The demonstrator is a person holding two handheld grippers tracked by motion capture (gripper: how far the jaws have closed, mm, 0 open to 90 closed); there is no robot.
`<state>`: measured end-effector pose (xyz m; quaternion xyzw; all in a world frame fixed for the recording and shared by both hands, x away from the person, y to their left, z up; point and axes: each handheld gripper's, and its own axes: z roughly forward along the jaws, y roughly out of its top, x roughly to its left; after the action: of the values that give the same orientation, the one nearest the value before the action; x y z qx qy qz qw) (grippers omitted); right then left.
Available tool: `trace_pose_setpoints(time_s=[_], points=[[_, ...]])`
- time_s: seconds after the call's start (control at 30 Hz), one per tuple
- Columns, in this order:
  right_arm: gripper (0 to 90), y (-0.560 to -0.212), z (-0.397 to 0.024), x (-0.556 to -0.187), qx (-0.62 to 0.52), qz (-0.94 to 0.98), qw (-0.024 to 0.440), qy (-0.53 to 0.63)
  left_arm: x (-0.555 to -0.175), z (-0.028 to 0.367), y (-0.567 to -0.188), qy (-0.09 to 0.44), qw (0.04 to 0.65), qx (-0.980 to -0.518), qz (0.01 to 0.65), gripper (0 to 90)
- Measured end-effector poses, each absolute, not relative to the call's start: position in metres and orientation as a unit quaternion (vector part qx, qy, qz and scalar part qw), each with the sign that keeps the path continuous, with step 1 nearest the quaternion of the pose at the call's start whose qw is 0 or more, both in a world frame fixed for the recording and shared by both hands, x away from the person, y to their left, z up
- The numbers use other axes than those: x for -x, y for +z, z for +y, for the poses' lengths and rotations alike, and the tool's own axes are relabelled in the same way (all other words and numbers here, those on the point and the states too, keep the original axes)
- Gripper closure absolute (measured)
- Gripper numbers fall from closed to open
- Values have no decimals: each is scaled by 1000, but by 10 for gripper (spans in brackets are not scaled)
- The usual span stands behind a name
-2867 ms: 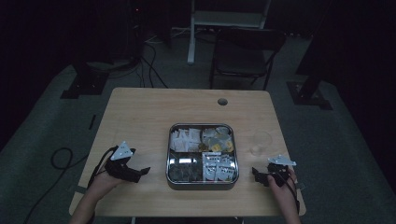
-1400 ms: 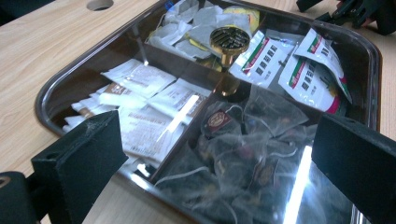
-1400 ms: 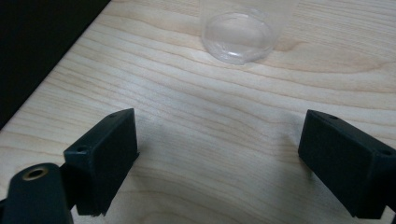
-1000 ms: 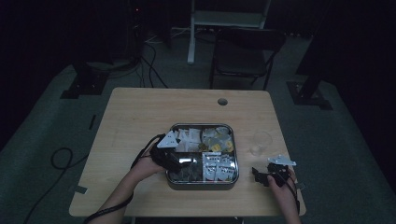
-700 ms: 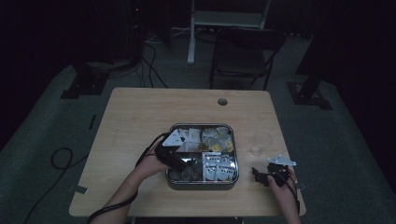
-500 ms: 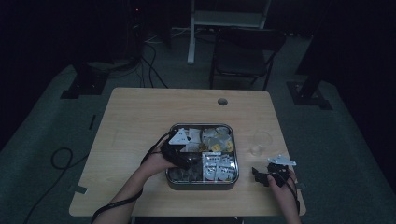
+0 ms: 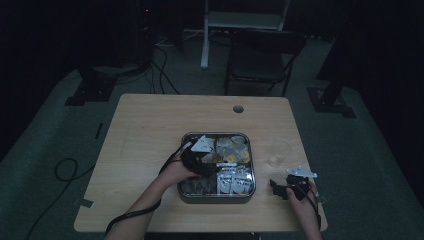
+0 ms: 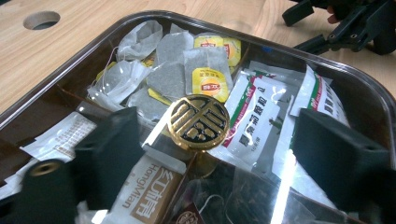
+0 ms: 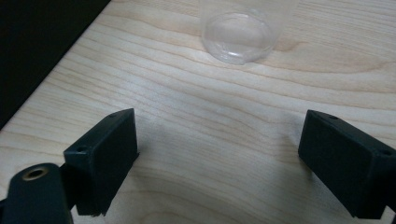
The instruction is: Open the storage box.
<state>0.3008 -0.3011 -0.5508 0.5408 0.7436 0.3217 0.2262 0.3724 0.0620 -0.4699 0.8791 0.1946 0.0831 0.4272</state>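
Between the closing hand-held gripper's (image 8: 205, 154) jaws stands the lid knob (image 8: 198, 122).

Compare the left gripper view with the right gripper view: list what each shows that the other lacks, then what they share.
The left gripper view alone: the lidded tea box, its gold knob between the left gripper jaws, which have just been closing without yet touching it; yellow-tagged tea bags, white sachets, a table hole, and the right gripper beyond.

The right gripper view alone: a clear glass ahead of the open right gripper.

Both: two black jaws over the light wooden table.
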Motion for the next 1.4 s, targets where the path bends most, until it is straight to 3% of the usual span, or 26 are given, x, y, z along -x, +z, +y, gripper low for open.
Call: trace_pose_setpoints(time_s=[0.47, 0.77, 1.4], points=[[112, -551, -301, -301, -540, 744, 226, 321, -380, 46, -476, 88, 400, -889, 206, 366], [112, -551, -301, -301, -540, 744, 227, 322, -383, 44, -478, 102, 395, -890, 202, 570], [112, -551, -301, -301, -540, 744, 227, 322, -380, 51, -464, 106, 405, -884, 210, 603]])
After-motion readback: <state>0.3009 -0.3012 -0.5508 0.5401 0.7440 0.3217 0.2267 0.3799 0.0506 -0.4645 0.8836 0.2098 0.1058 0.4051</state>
